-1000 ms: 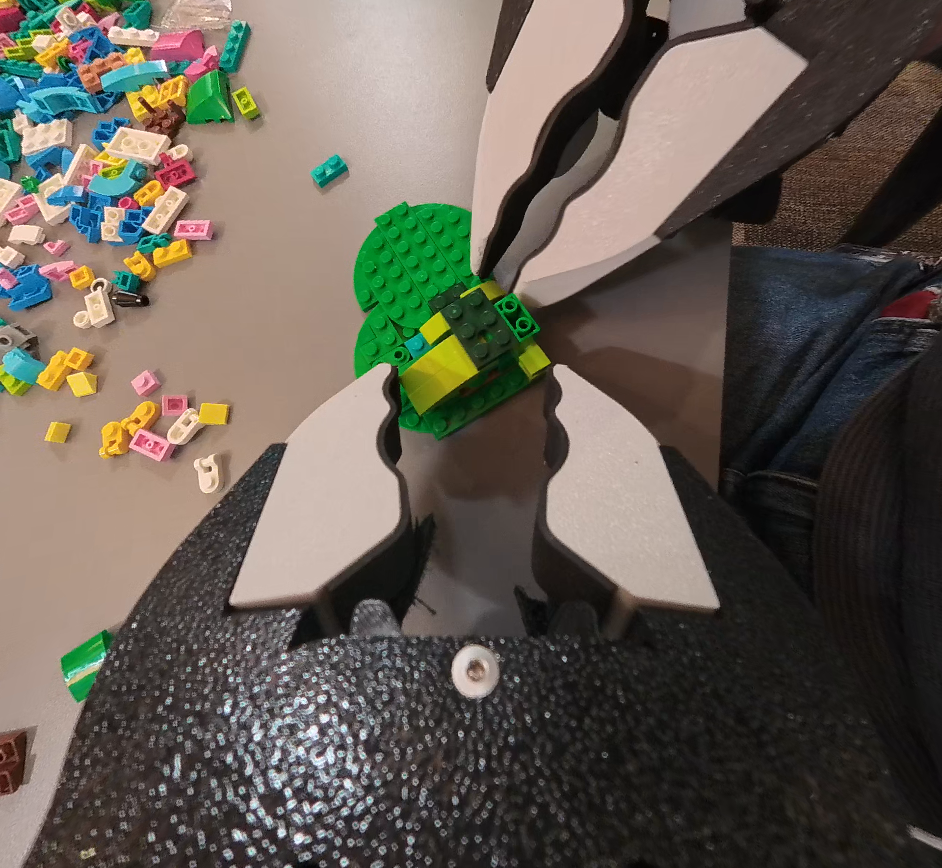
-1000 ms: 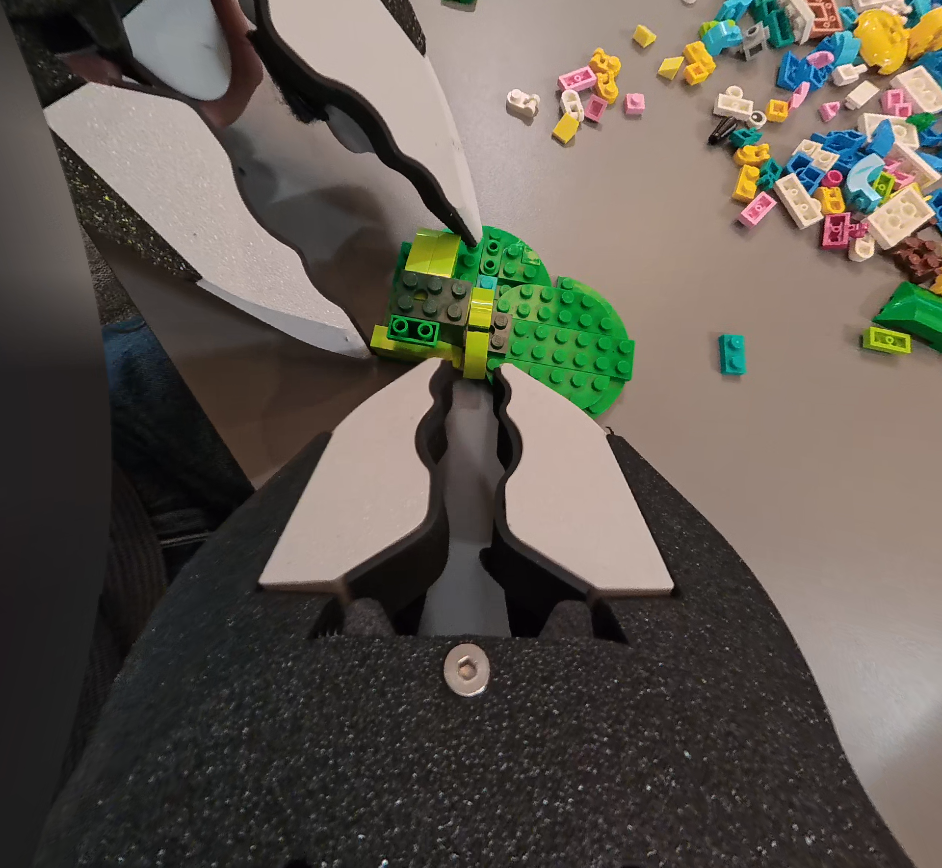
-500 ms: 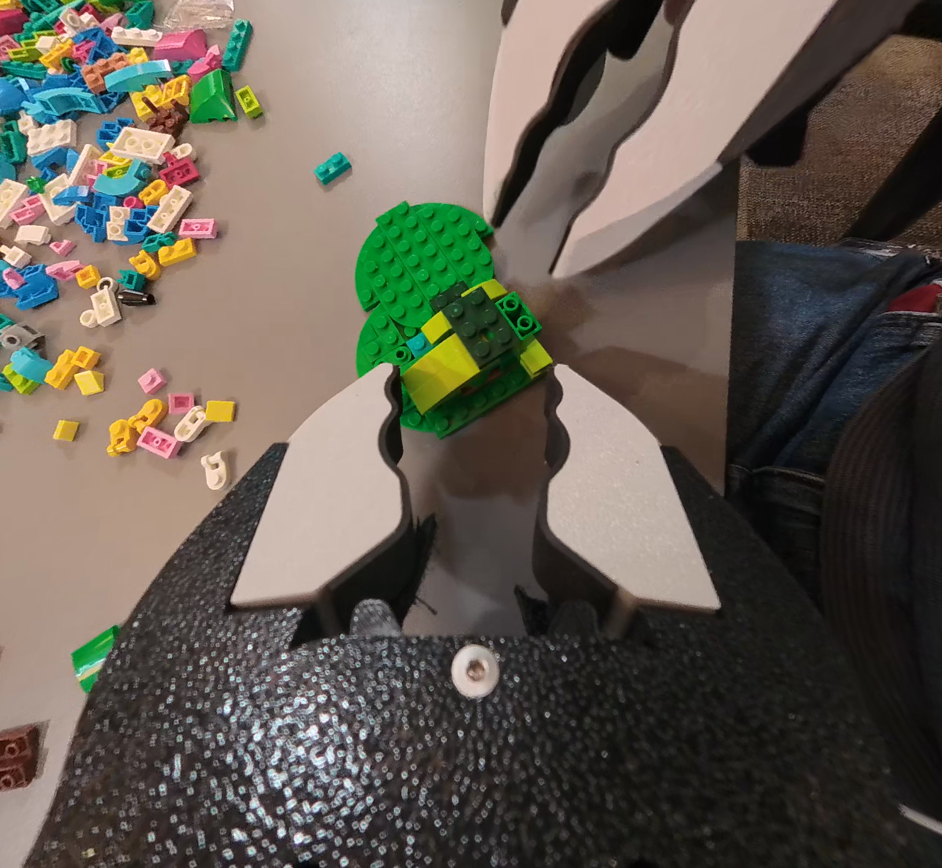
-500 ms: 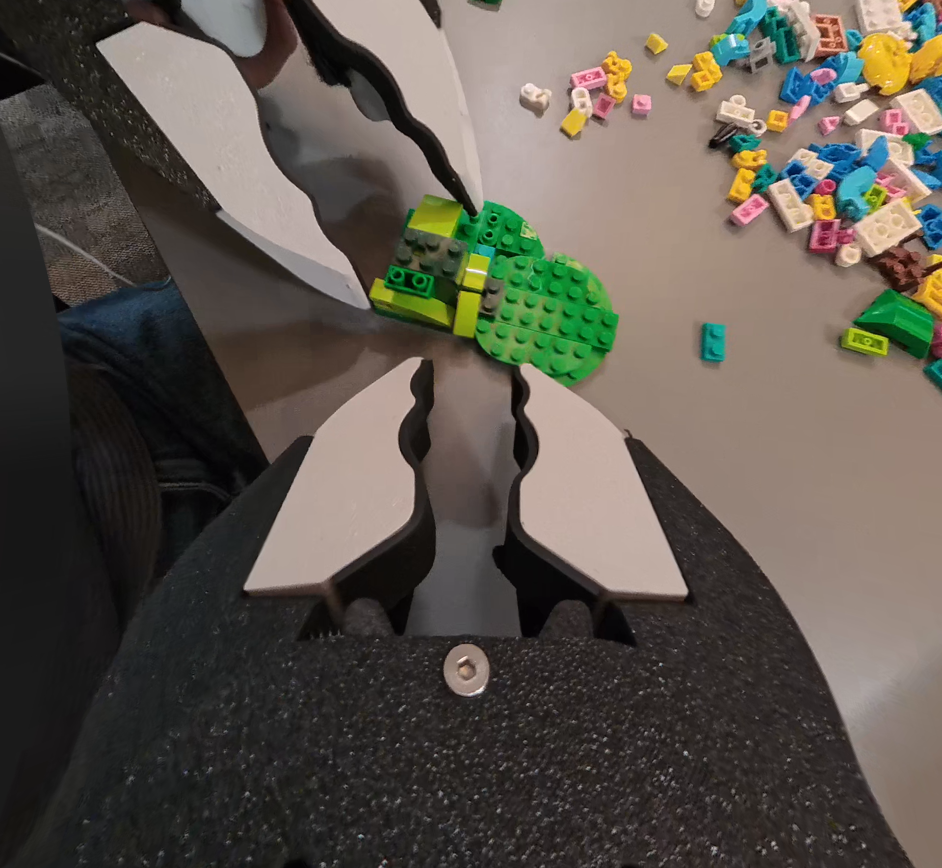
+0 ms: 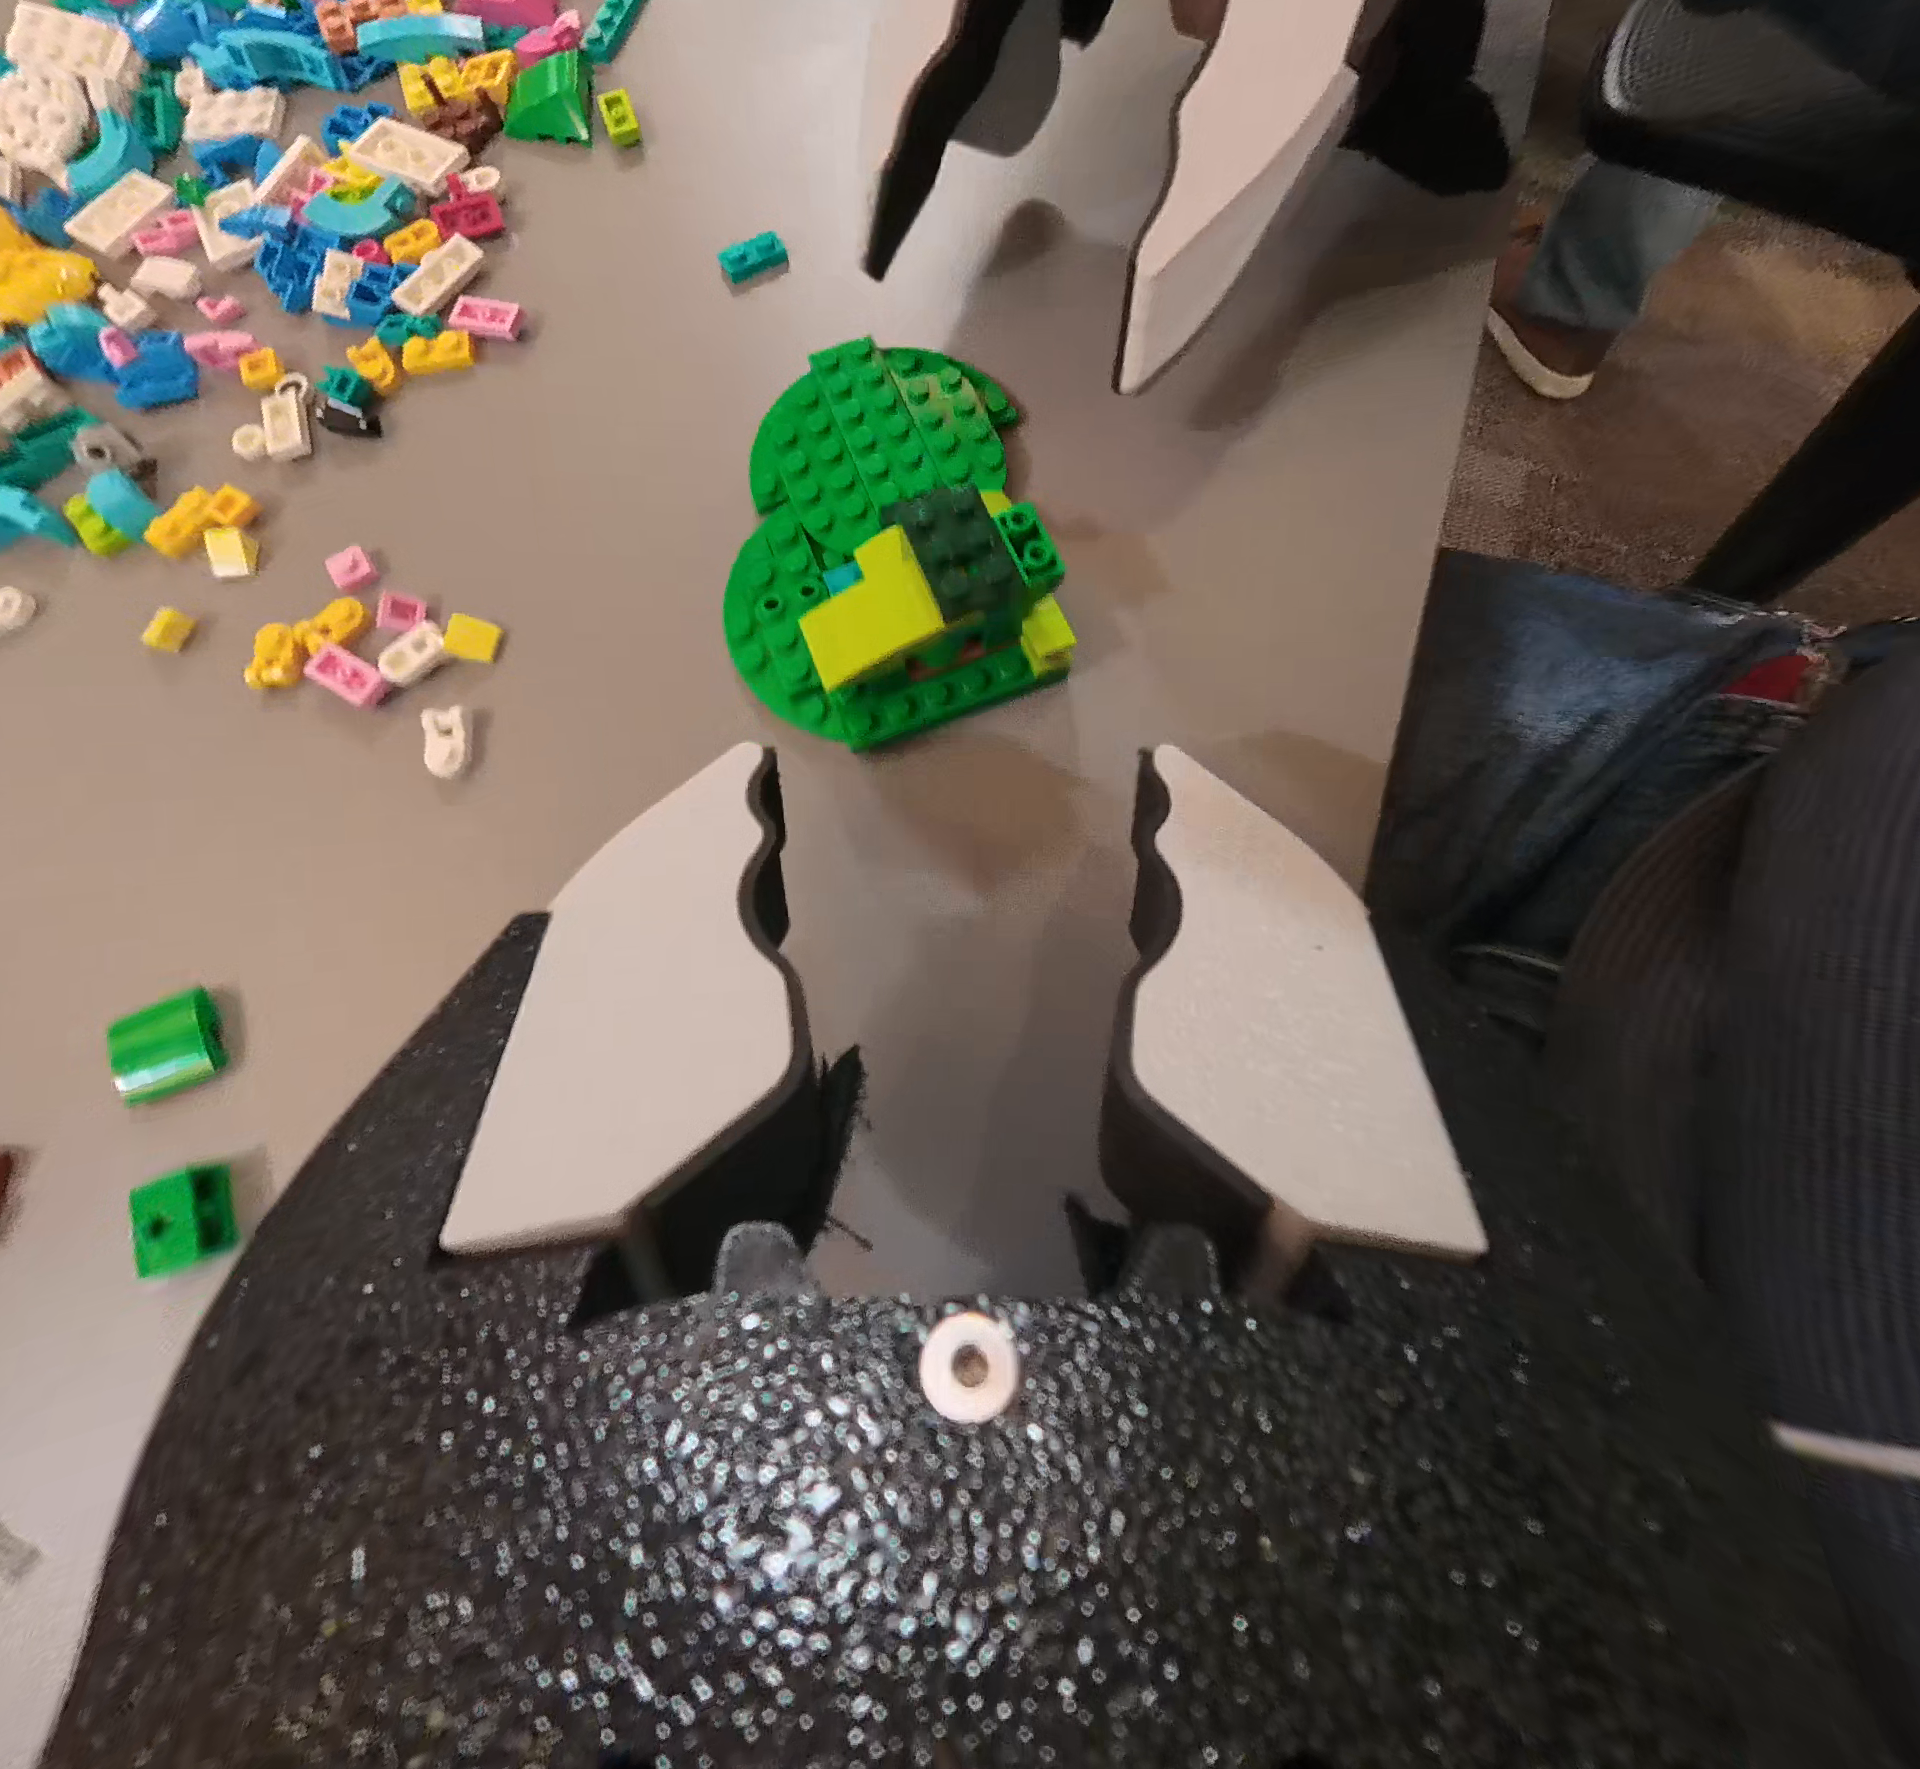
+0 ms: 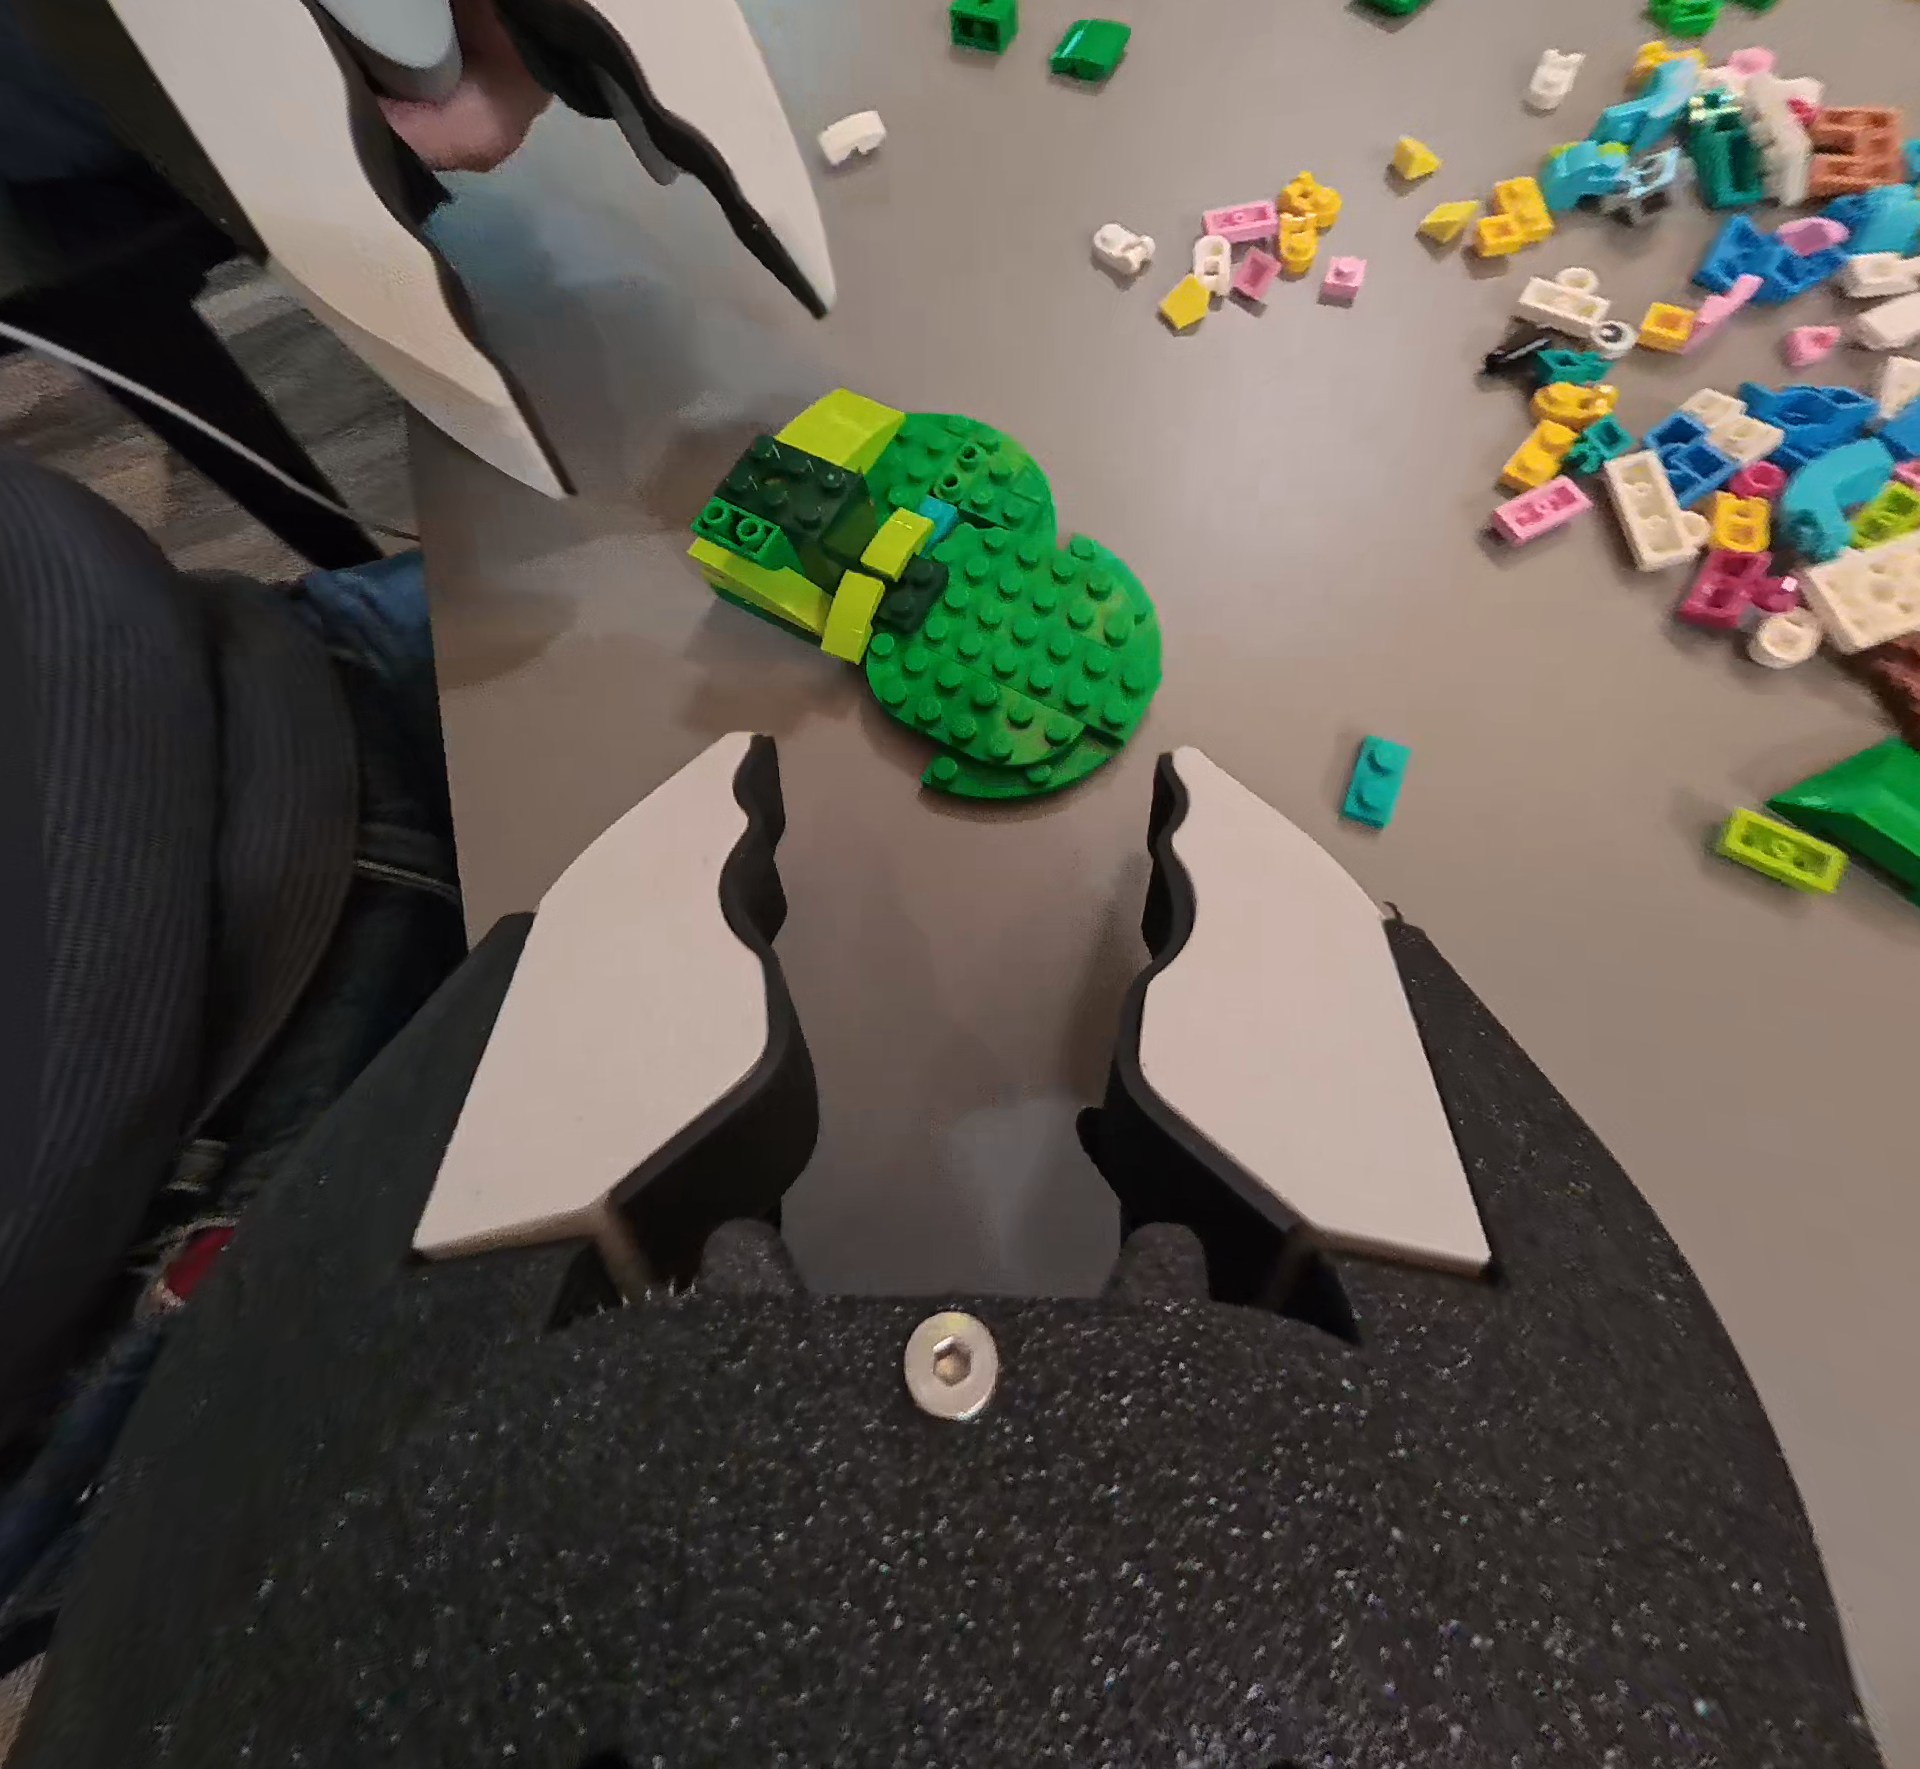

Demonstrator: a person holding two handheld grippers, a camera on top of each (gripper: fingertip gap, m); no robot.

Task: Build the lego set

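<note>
On the grey table (image 5: 582, 846) we find the green build (image 5: 899, 556) partly assembled, free of both tools. Left gripper (image 5: 956, 763) and right gripper (image 6: 961, 763) gape empty. Many loose bricks (image 5: 260, 140) remain unplaced.

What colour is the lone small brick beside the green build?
Teal; clearest in the right wrist view, just right of the green build.
</note>
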